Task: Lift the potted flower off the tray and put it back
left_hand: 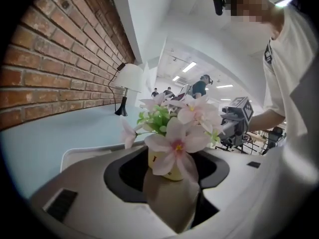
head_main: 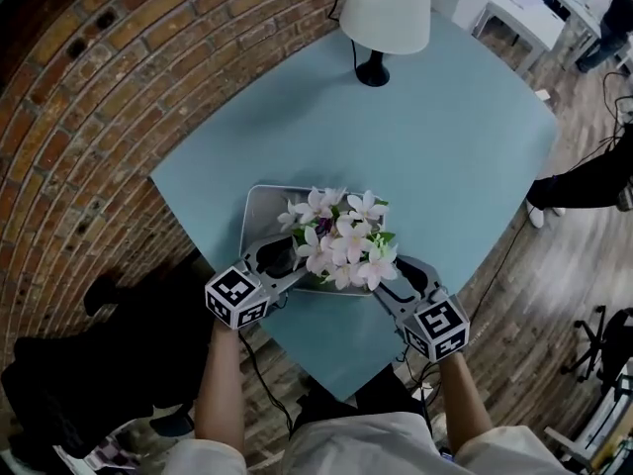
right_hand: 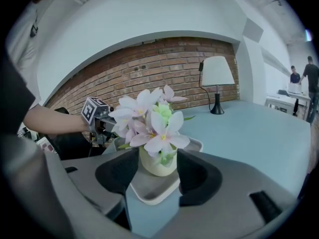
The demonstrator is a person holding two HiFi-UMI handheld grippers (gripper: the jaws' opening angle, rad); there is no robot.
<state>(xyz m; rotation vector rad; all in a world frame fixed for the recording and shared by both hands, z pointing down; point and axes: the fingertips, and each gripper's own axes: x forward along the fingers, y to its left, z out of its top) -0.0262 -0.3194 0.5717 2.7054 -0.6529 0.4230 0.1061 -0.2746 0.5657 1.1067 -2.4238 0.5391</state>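
Observation:
A small cream pot (right_hand: 157, 167) of pale pink flowers (head_main: 341, 240) stands on the grey tray (head_main: 259, 206) near the front corner of the light blue table (head_main: 425, 146). Both grippers come at it from the near side. In the right gripper view my right gripper (right_hand: 157, 172) is open, its dark pads on either side of the pot and close to it. My left gripper (left_hand: 169, 169) is open too, with the pot (left_hand: 174, 173) between its jaws and gaps on both sides. In the head view the blooms hide the pot and the fingertips of the left gripper (head_main: 297, 265) and the right gripper (head_main: 391, 277).
A white-shaded lamp (head_main: 386, 13) on a black stem stands at the table's far edge. A brick wall (head_main: 89, 117) runs along the left. The table's front corner lies just below the tray. People and white desks (head_main: 519, 13) are far off at the right.

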